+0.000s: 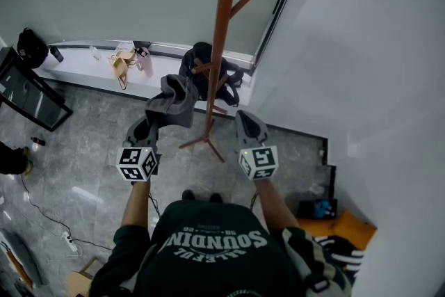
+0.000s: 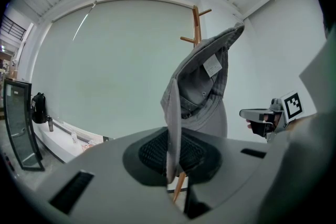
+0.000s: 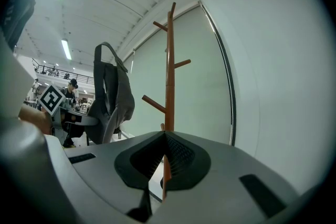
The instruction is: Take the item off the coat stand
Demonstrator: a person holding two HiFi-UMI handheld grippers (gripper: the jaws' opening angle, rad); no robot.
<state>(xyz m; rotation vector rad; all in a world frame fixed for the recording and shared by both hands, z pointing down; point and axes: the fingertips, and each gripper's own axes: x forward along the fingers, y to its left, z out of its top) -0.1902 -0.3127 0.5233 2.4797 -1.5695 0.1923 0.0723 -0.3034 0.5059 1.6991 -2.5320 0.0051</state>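
Note:
A grey cap (image 1: 174,102) hangs crumpled from my left gripper (image 1: 154,123), which is shut on its brim, left of the coat stand and clear of its pegs. In the left gripper view the brim (image 2: 173,128) runs edge-on down into the closed jaws, and the cap's inside with a white label (image 2: 212,66) faces the camera. The brown wooden coat stand (image 1: 221,45) rises straight ahead with bare pegs. My right gripper (image 1: 249,127) is shut and empty, just right of the pole (image 3: 169,76). It sees the cap (image 3: 111,97) at its left.
A dark bag (image 1: 208,69) lies at the stand's foot on the white sill (image 1: 83,66), which carries small items. A black glass rack (image 1: 28,94) stands at the left. A white wall (image 1: 368,80) closes the right side. A cable and power strip (image 1: 68,240) cross the floor.

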